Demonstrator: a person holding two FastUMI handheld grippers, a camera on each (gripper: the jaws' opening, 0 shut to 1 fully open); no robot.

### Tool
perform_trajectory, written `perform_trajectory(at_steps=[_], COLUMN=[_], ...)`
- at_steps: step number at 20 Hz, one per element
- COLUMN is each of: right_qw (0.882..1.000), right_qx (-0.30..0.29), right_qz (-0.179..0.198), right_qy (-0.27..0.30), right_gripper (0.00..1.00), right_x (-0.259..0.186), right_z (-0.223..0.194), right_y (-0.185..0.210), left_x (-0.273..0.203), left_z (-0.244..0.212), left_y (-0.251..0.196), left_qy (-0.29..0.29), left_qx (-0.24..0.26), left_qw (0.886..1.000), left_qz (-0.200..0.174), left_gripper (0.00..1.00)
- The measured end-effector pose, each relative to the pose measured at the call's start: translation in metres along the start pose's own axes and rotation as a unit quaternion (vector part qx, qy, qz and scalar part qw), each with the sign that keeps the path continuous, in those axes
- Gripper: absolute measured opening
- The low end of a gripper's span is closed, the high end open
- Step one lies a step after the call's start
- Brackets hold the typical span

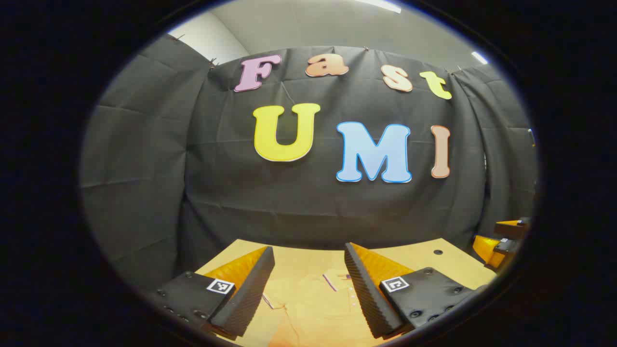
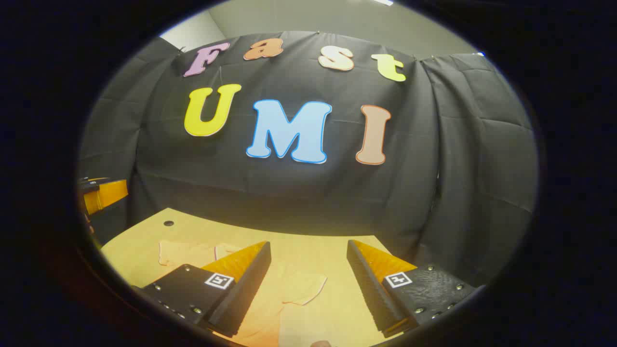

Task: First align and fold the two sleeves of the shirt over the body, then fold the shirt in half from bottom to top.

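Note:
A pale yellow shirt (image 1: 308,303) lies flat on the wooden table (image 1: 424,255), almost the same colour as the tabletop; its collar (image 1: 332,280) shows between my fingers in the left gripper view. My left gripper (image 1: 308,284) hovers above it, open, nothing between the fingers. In the right gripper view the shirt (image 2: 270,308) spreads to the left, with one short sleeve (image 2: 303,289) lying out flat between the fingers and another part (image 2: 185,253) farther left. My right gripper (image 2: 308,284) is open over that sleeve and holds nothing.
The other gripper (image 1: 501,241) shows at the right edge of the left gripper view, and at the left edge (image 2: 101,193) of the right gripper view. The table has a small round hole (image 2: 168,223) near its far corner. Black cloth walls close behind the table.

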State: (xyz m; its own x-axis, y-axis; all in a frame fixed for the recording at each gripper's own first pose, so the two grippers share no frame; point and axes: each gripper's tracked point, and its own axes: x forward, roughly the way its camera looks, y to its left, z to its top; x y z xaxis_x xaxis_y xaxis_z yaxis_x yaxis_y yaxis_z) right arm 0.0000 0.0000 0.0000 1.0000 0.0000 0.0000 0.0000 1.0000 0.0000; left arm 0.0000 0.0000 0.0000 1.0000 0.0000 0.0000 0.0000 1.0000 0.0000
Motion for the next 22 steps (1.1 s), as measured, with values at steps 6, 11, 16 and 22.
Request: perform_trajectory(at_steps=[6, 11, 16, 22], right_qw=[1.000, 1.000, 0.999, 0.997], right_qx=[-0.004, -0.004, -0.004, 0.006], right_qz=[0.006, 0.014, 0.022, 0.043], right_qy=[0.003, 0.008, 0.024, 0.063], right_gripper=[0.98, 0.98, 0.98, 0.98], right_x=[0.004, 0.011, 0.026, 0.060], right_z=[-0.003, -0.008, -0.021, -0.054], right_y=[-0.001, 0.000, -0.001, 0.003], left_x=[0.000, 0.002, 0.001, -0.003], left_z=[0.001, -0.004, -0.010, -0.018], left_y=[-0.008, -0.010, -0.014, -0.017], left_qy=[-0.003, 0.004, 0.011, 0.023], left_qx=[0.001, 0.001, 0.001, -0.005], left_qw=[1.000, 1.000, 1.000, 1.000], left_qz=[-0.003, 0.004, 0.011, 0.011], left_gripper=[0.94, 0.94, 0.94, 0.94])
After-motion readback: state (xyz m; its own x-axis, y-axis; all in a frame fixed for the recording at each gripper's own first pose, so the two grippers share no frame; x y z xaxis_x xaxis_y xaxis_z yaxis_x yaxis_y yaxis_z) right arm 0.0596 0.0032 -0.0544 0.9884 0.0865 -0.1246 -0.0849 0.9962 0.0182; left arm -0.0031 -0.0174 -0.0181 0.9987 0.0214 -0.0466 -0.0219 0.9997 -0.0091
